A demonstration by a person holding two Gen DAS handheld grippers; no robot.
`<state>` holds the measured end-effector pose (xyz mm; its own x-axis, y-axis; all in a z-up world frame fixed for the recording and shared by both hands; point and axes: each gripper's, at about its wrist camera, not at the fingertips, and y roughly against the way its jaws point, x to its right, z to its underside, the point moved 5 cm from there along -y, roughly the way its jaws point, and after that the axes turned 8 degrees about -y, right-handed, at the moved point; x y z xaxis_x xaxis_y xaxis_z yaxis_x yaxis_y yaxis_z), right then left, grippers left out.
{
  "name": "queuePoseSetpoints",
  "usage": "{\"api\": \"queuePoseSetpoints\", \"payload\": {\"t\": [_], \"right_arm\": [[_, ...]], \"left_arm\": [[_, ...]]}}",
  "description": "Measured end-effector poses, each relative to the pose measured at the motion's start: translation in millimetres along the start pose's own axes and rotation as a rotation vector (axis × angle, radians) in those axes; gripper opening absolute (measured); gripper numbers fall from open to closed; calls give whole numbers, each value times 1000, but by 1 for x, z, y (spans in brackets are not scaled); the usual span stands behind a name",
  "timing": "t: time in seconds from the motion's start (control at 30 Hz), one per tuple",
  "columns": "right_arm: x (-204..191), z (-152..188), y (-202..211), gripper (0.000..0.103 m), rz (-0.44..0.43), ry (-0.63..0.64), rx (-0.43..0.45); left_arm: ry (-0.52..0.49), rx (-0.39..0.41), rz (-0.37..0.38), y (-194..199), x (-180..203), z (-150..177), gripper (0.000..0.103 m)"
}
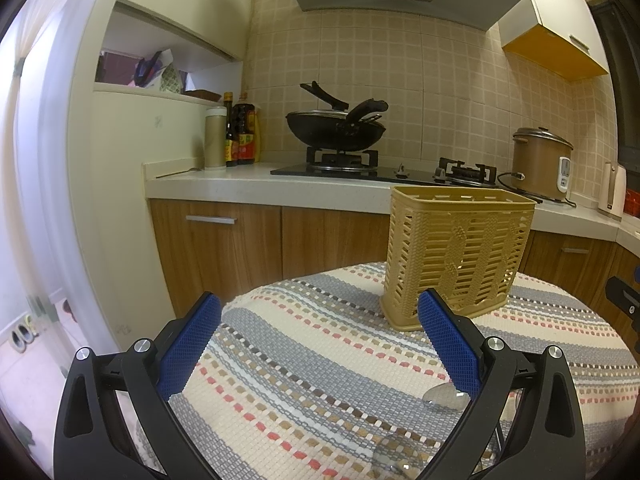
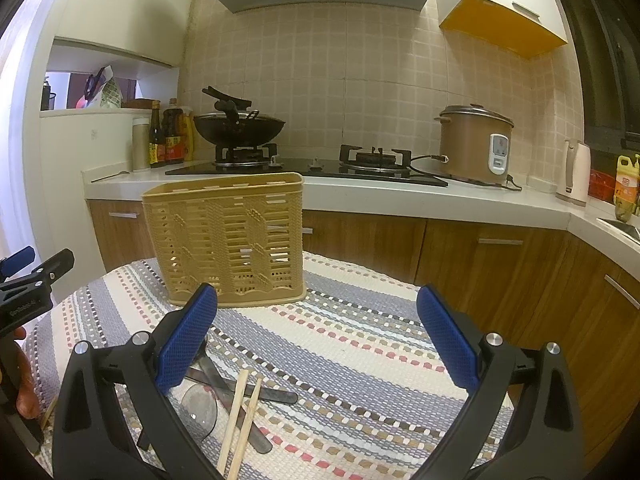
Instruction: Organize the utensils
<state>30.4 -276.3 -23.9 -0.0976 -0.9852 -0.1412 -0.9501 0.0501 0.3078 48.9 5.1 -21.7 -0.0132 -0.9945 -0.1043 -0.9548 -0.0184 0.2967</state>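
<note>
A tan slotted plastic utensil holder (image 1: 456, 256) stands upright on the striped woven cloth (image 1: 312, 360); it also shows in the right wrist view (image 2: 230, 240). Metal spoons (image 2: 200, 408) and a pair of wooden chopsticks (image 2: 240, 420) lie crossed on the cloth near the right gripper's left finger. Spoon bowls (image 1: 446, 394) show by the left gripper's right finger. My left gripper (image 1: 320, 312) is open and empty, the holder beyond its right finger. My right gripper (image 2: 318, 304) is open and empty above the cloth, right of the utensils.
Behind the table runs a kitchen counter (image 1: 240, 188) with a wok (image 1: 336, 128) on a gas stove, sauce bottles (image 1: 240, 136), a rice cooker (image 2: 474, 144) and a kettle (image 2: 576, 176). Wooden cabinets (image 2: 480, 264) stand below. The left gripper shows at the right view's left edge (image 2: 28, 280).
</note>
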Motion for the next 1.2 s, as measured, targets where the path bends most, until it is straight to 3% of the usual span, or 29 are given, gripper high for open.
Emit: {"api": "queuePoseSetpoints", "payload": {"t": [0.27, 0.4, 0.53, 0.67, 0.8, 1.0, 1.2], "right_arm": [[5, 5, -13, 94, 38, -16, -62], [8, 7, -21, 83, 28, -38, -111], [12, 8, -29, 72, 8, -65, -181], [8, 9, -45, 60, -72, -56, -340], [-2, 19, -62, 46, -128, -18, -530], [0, 43, -71, 34, -221, -111, -814], [-9, 60, -69, 16, -257, -128, -919]], "left_arm": [[61, -163, 145, -15, -28, 1, 91], [82, -260, 215, -14, -46, 0, 88], [31, -425, 288, -13, -44, 18, 75], [12, -590, 364, -10, -34, 49, 61], [-38, -729, 461, -1, -17, 76, 56], [-89, -814, 488, 3, 2, 99, 49], [-125, -820, 465, 2, 5, 99, 41]]}}
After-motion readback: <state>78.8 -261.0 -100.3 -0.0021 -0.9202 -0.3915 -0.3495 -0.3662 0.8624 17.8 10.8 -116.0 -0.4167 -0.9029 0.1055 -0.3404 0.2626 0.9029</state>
